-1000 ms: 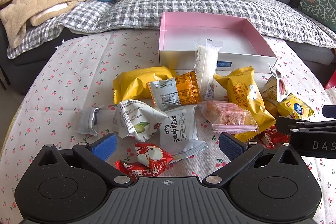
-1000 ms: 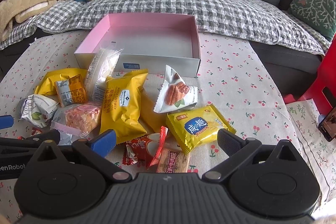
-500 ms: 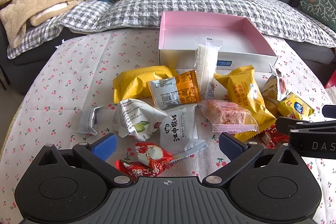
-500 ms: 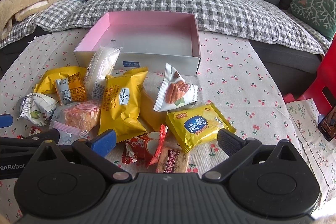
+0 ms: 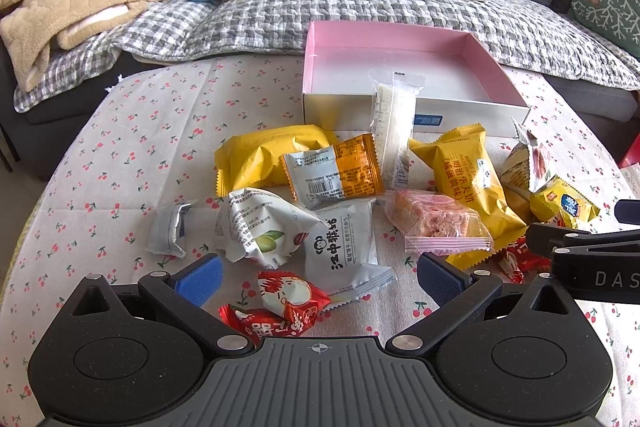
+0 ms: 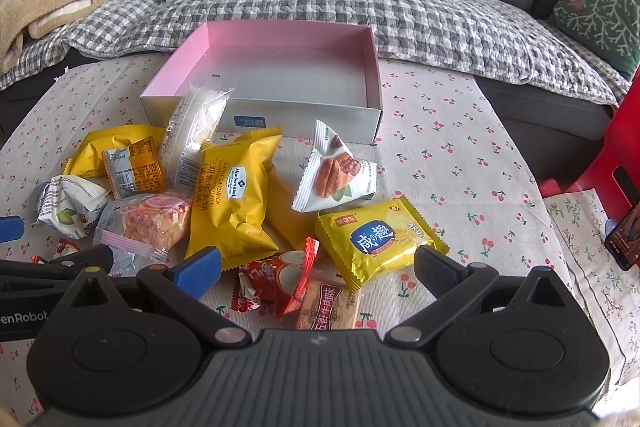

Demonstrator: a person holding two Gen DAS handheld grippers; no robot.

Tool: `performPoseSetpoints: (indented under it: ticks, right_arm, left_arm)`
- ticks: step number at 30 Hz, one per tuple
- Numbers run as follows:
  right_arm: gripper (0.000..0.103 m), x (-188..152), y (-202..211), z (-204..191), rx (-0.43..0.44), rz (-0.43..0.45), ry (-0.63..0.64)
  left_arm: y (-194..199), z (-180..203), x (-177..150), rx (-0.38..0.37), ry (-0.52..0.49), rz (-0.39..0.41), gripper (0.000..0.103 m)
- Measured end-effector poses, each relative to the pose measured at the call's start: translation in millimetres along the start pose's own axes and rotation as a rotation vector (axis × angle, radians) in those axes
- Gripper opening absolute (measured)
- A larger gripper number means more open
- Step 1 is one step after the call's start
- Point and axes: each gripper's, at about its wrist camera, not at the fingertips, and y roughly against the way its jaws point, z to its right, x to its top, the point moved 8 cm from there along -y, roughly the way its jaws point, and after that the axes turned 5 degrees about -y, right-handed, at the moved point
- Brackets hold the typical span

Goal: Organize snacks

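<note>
Nothing sorted yet: box bare, snacks loose on the tabletop.

The shallow pink-lined cardboard box [image 6: 372,67] at upper centre of the right wrist view holds nothing (only a clear-wrapped white pastry [image 6: 196,131] leans on its front wall), so by my reckoning all the work remains. The heap of foil and plastic snack packets [image 5: 344,195] lies mid-frame on the cherry-print tabletop [image 5: 132,147]. The left gripper [image 5: 318,273] has its fingers apart over a red candy wrapper [image 5: 290,293]; the right gripper [image 6: 316,267] likewise spread, empty, near a yellow cracker packet [image 6: 376,235].
</note>
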Motion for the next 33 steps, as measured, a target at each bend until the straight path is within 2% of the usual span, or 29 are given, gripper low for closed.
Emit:
performPoseSetpoints:
  ticks: [7,11,13,17,21,27,31,33]
  right_arm:
    - [0.103,4,2,1,0.001,-0.003,0.018]
    - [0.103,14,5,7,0.026,-0.008,0.021]
    - [0.103,19,7,14,0.045,-0.014,0.008]
    - [0.103,31,7,30,0.063,-0.031,-0.034]
    - [0.103,40,2,44,0.082,-0.058,-0.096]
    - [0.101,45,-17,45,0.171,-0.140,-0.208]
    - [0.098,48,-27,44,0.220,-0.178,-0.264]
    - [0.096,51,-33,44,0.243,-0.183,-0.286]
  left_arm:
    - [-2,-2,3,-0.014,0.004,-0.002,0.103]
    - [-1,-4,10,-0.048,-0.006,0.001,0.103]
    - [2,-2,13,-0.088,-0.011,-0.011,0.103]
    - [13,6,19,-0.161,-0.039,-0.002,0.103]
    - [16,14,30,-0.177,-0.073,0.024,0.103]
    - [2,23,52,-0.212,-0.075,0.038,0.103]
    - [-13,24,69,-0.209,-0.057,0.047,0.100]
    - [-22,26,78,-0.215,-0.048,0.046,0.095]
